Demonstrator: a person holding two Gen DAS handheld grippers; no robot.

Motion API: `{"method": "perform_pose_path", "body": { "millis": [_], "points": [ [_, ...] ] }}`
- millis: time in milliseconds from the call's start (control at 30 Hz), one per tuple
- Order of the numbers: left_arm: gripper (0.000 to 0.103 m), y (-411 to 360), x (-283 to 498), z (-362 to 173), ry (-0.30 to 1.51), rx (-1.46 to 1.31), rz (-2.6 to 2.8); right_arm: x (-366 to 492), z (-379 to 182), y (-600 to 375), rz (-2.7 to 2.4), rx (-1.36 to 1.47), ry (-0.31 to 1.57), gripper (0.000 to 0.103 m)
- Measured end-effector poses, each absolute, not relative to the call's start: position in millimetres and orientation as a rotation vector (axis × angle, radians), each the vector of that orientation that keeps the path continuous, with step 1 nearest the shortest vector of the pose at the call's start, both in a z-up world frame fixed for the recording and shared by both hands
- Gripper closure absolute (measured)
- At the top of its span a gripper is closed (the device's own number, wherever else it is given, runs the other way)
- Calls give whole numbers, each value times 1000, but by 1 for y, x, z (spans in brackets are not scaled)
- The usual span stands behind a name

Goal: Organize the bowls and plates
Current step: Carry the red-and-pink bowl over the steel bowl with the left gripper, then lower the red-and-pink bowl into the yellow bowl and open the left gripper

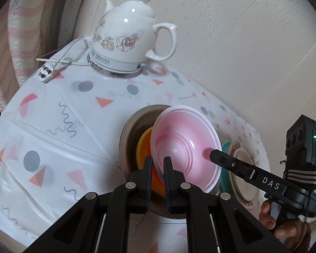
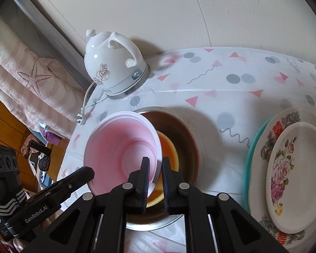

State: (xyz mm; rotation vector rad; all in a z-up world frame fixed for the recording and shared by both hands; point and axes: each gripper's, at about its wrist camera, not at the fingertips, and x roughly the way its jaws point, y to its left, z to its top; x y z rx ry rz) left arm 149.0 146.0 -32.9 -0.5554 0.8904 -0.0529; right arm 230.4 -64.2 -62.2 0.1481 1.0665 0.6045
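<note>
Patterned tablecloth (image 1: 52, 109) is bearing a steel pot (image 2: 191, 130); both grippers, left (image 1: 158, 168) and right (image 2: 154, 168), are pinching the pink bowl (image 1: 185, 145) by opposite rims, tilted over the orange bowl (image 2: 168, 147). Level it, lower evenly, then release.

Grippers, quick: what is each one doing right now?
Left gripper: closed on the pink bowl's rim.
Right gripper: closed on the same bowl's opposite rim.

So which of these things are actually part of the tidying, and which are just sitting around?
Part of the job:
pink bowl, gripped by both grippers
orange bowl
metal bowl
stacked plates

Just lying about:
white kettle
its plug
</note>
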Motion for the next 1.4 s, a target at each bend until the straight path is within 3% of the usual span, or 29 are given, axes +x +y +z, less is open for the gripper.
{"method": "perform_pose_path", "body": {
  "millis": [1400],
  "points": [
    [91,138,154,-43,932,-437,-13,224,-78,-68,495,102,1076,81]
  ]
}}
